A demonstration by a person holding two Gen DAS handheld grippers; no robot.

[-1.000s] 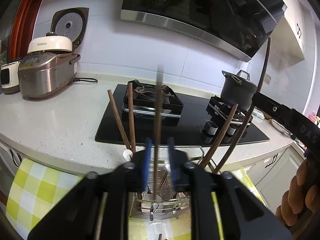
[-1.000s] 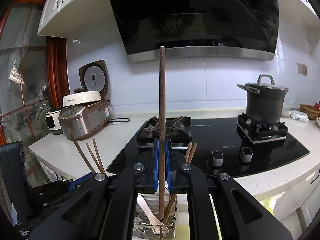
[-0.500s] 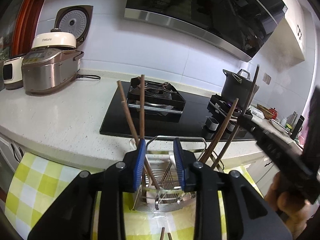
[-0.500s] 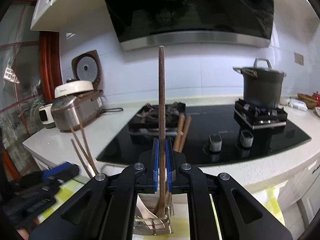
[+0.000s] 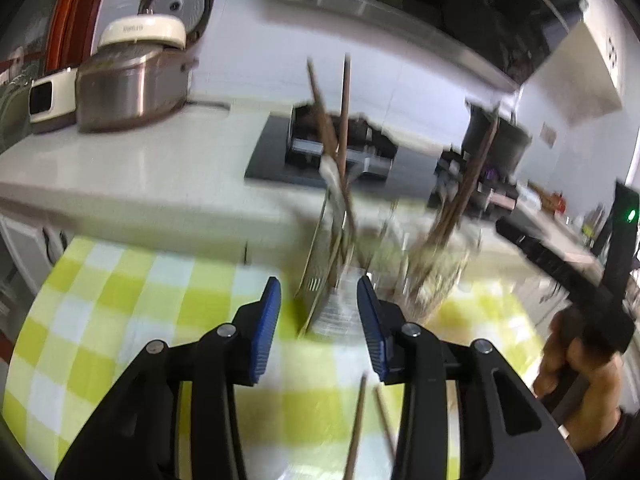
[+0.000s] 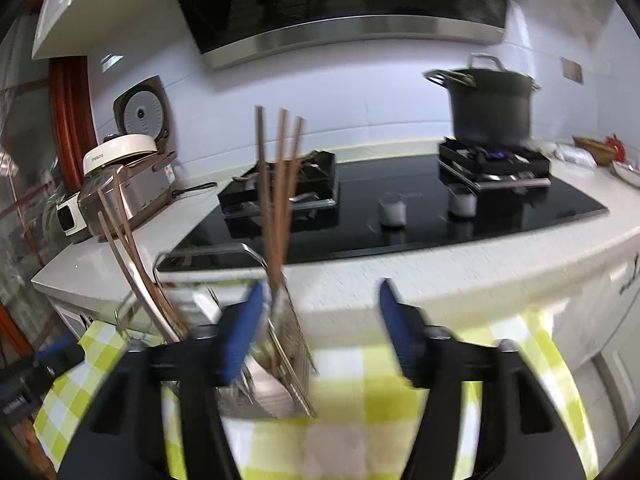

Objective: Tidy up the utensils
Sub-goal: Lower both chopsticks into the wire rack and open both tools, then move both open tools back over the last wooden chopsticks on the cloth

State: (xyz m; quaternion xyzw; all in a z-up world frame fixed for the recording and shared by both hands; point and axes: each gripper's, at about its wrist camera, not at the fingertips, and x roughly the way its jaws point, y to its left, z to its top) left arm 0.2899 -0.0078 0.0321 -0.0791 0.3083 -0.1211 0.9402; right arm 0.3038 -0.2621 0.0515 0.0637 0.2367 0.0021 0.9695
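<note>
A wire utensil rack stands on a yellow-checked cloth. Brown chopsticks stand upright in it, several on each side, with a pale spoon among them. My left gripper is open and empty just in front of the rack. My right gripper is open and empty, close to the rack's right side. Two loose chopsticks lie on the cloth between the left gripper's fingers. The view is motion-blurred.
A white counter holds a black gas hob, a dark pot on a lit burner, and a rice cooker at the left. A range hood hangs above. The right hand and gripper show at right.
The left gripper let go of its chopstick and pulled back and down. The right gripper opened, releasing its chopstick into the rack, and moved lower. Both views tilted downward.
</note>
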